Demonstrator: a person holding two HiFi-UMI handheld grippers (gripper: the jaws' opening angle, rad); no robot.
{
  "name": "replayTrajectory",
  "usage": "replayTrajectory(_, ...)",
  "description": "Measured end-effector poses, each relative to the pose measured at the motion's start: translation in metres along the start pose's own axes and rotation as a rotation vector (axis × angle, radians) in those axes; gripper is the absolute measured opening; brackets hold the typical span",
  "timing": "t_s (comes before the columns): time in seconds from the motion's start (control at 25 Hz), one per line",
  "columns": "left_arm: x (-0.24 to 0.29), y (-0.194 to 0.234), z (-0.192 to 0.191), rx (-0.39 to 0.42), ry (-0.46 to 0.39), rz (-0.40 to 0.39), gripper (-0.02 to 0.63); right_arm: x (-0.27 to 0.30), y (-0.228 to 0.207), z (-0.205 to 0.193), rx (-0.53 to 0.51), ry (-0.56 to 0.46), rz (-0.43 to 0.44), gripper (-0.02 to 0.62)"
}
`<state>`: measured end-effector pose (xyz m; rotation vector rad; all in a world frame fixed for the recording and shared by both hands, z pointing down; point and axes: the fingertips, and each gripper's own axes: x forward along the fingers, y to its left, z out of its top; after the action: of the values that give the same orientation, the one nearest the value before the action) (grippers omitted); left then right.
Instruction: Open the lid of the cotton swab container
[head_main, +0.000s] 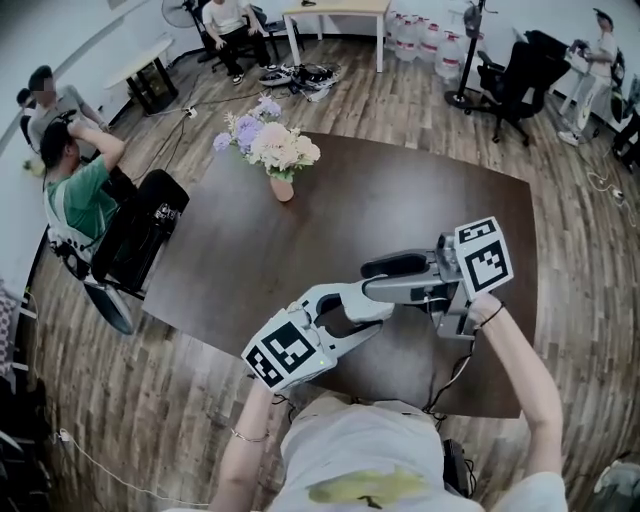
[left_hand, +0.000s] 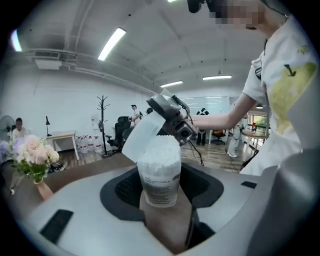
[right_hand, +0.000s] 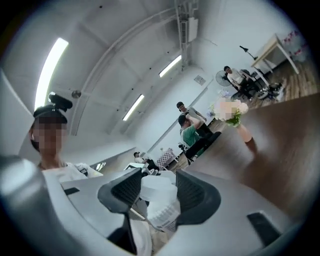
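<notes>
The left gripper (left_hand: 161, 192) is clamped on the cotton swab container (left_hand: 159, 170). The clear tub stands upright between the two dark pads, packed to the brim with white swabs, its printed label facing back toward the gripper's body. The lid (left_hand: 141, 136) is up off the mouth of the tub. It tilts away from the left gripper and leans to that gripper's left, its lower edge at the tub's rim. From overhead, this gripper's marker cube (head_main: 283, 352) sits close to the person's body, with the jaws reaching forward and to the right.

The right gripper (right_hand: 159, 195) comes in from the opposite side and meets the left one nose to nose above the dark brown desk (head_main: 400, 200). Its jaws are closed on the white lid, which sits flat between its two pads, with the labelled tub just below it. Its marker cube (head_main: 484, 257) is out to the right, held in the person's hand (head_main: 483, 310).

Beyond both grippers, toward the far left part of the desk and well apart from them, stands a vase of pale flowers (head_main: 272, 150). Off the desk, further left again, a person in a green shirt (head_main: 75, 195) sits on a chair.
</notes>
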<state>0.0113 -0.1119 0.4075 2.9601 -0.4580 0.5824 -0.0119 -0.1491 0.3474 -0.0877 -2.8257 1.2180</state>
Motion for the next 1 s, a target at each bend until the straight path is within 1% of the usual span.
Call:
replayTrajectory(0.12,-0.001,0.001,0.004,0.025,-0.001,0.010,0.233,-0.001,-0.002,0.006,0.112,-0.026,0.023,0.224)
replayTrajectory(0.28,-0.002,0.001,0.002,0.050,0.006,0.022,0.233,-0.001,-0.007,0.009,0.223,-0.050,0.043,0.224)
replayTrajectory(0.4,-0.003,0.002,0.000,0.050,0.007,0.024,0.233,0.002,-0.009,0.009,0.276,-0.063,0.059,0.222)
replayTrajectory(0.48,-0.004,0.001,0.000,0.054,0.010,0.024,0.233,0.002,-0.009,0.009,0.291,-0.066,0.065,0.221)
replayTrajectory(0.6,-0.004,0.000,-0.001,0.056,0.012,0.023,0.233,0.002,-0.007,0.008,0.284,-0.066,0.067,0.222)
replayTrajectory(0.72,-0.003,0.001,-0.002,0.051,0.015,0.017,0.233,0.002,-0.007,0.007,0.246,-0.067,0.053,0.224)
replayTrajectory(0.88,-0.001,0.002,-0.009,0.039,0.032,0.017,0.233,-0.002,-0.011,0.006,0.180,-0.075,-0.017,0.224)
replayTrajectory(1.0,-0.006,0.005,-0.016,0.017,0.030,0.033,0.233,-0.012,-0.015,0.009,0.137,-0.118,-0.063,0.230)
